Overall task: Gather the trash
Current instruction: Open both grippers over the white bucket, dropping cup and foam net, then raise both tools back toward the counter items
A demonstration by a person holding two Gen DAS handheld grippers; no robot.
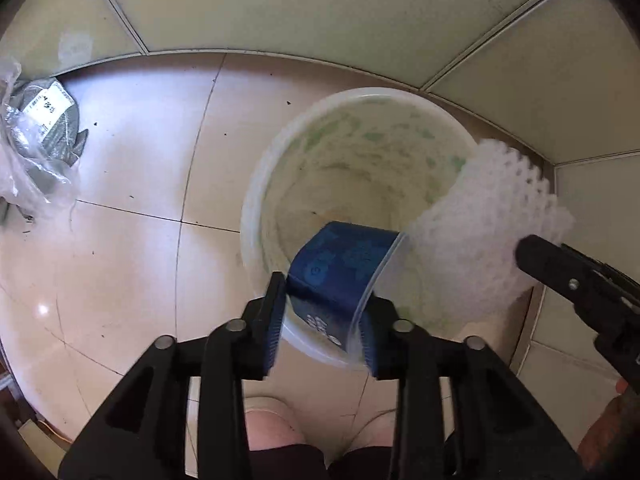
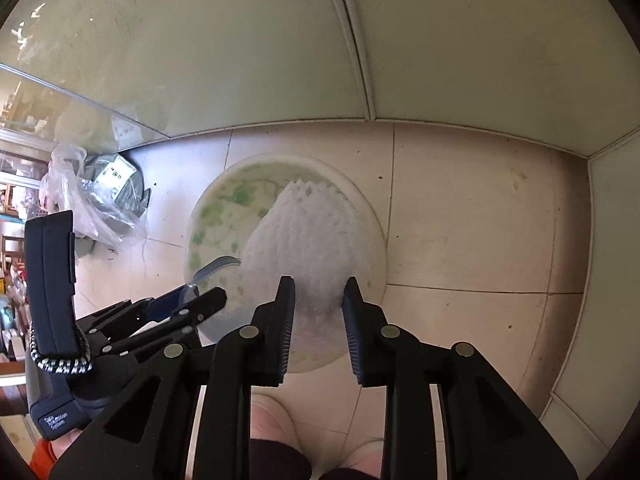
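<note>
A white bucket (image 1: 256,184) with green-stained inner walls stands on the tiled floor near the wall corner. My left gripper (image 1: 326,300) points down over its near rim, shut on a blue packet (image 1: 340,264) with a clear plastic edge. The packet fills the gap between both pads. At the right, my right gripper (image 1: 528,252) holds a white foam net (image 1: 492,220) over the bucket's right side. In the right wrist view, the right gripper (image 2: 319,284) pinches the foam net (image 2: 304,232) above the bucket (image 2: 376,232), and the left gripper (image 2: 208,296) is beside it at the left.
A crumpled clear bag around a grey parcel (image 1: 40,140) lies on the floor left of the bucket, also as the grey parcel (image 2: 116,188). Pale wall panels (image 1: 320,8) close the far side and right. The person's knees (image 1: 272,420) show below the grippers.
</note>
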